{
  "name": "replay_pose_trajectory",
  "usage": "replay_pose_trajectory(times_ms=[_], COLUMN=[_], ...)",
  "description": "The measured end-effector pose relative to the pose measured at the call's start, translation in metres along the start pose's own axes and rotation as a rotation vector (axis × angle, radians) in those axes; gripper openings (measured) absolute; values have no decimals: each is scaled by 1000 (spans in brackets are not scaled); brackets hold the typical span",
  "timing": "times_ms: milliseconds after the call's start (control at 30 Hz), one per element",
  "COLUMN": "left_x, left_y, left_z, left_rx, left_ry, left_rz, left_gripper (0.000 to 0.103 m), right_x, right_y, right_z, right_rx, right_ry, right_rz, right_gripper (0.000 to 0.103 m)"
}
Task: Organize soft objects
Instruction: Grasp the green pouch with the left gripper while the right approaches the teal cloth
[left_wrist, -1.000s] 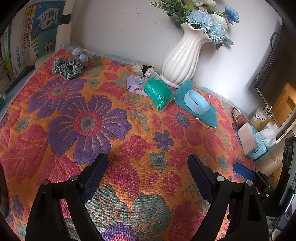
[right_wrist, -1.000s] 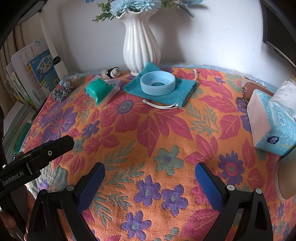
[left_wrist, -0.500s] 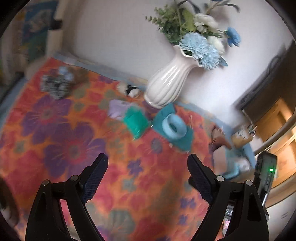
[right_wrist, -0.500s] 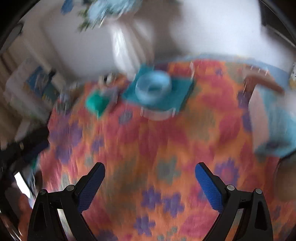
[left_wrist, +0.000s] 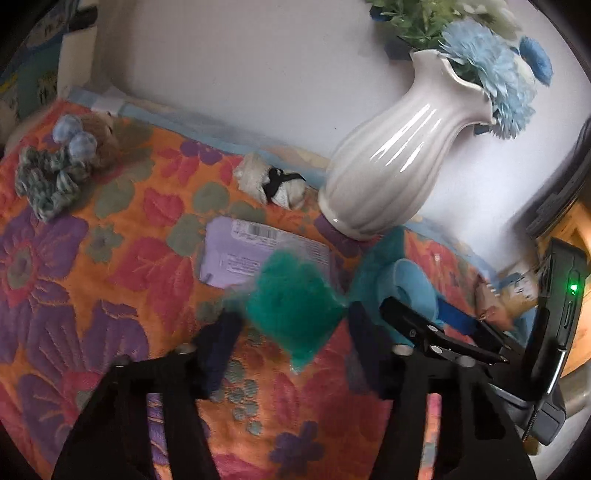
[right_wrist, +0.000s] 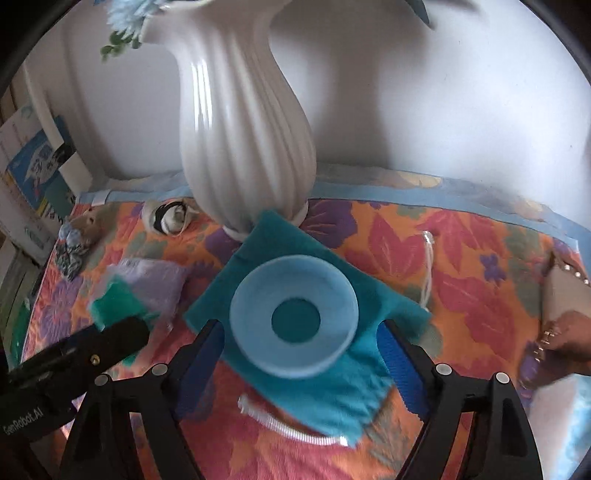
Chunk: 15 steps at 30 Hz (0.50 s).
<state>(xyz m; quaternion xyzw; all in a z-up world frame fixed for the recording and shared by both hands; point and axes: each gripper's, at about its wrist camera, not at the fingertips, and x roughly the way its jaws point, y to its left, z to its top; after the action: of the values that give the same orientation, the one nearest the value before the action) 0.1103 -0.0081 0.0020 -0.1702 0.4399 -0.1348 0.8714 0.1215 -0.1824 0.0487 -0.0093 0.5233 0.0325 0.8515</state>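
Note:
A green fluffy packet in clear plastic (left_wrist: 295, 302) lies partly on a purple packet (left_wrist: 236, 254). My left gripper (left_wrist: 291, 332) straddles the green packet with its jaws closing; the blurred fingers stand close at its sides, and no squeeze shows. A light blue soft ring (right_wrist: 295, 317) rests on a teal drawstring pouch (right_wrist: 332, 398). Around that ring my right gripper (right_wrist: 301, 350) is closing, with small gaps left on both sides. A striped scrunchie (left_wrist: 48, 181), blue pompoms (left_wrist: 77, 140) and a white roll with a black band (left_wrist: 273, 182) lie further back left.
A tall white vase (right_wrist: 243, 129) with flowers stands right behind the pouch, against the wall. Books (right_wrist: 33, 173) line the left edge. A brown purse (right_wrist: 565, 295) lies at the right. The floral cloth (left_wrist: 110, 295) covers the table.
Both grippers have moved forward across the cloth toward the vase. The left now flanks the green packet and the right flanks the blue ring. Both pairs of jaws stand narrower.

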Motion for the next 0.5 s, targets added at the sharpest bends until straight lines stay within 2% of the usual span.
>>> replay_pose_trajectory(times_ms=[67, 100, 300, 500], left_x=[2, 2, -20, -51], left_y=[-3, -3, -10, -16], left_z=[-1, -2, -10, -36], left_rx=[15, 17, 40, 62], left_ry=[-6, -12, -90, -51], left_rz=[8, 15, 11, -19], left_gripper=[44, 43, 42, 42], right_x=[0, -2, -14, -54], right_y=[2, 5, 6, -4], right_z=[-3, -4, -7, -15], right_rx=[-15, -31, -58, -15], right_ry=[-22, -31, -98, -126], right_rz=[-24, -19, -49, -11], right_gripper=[75, 66, 63, 63])
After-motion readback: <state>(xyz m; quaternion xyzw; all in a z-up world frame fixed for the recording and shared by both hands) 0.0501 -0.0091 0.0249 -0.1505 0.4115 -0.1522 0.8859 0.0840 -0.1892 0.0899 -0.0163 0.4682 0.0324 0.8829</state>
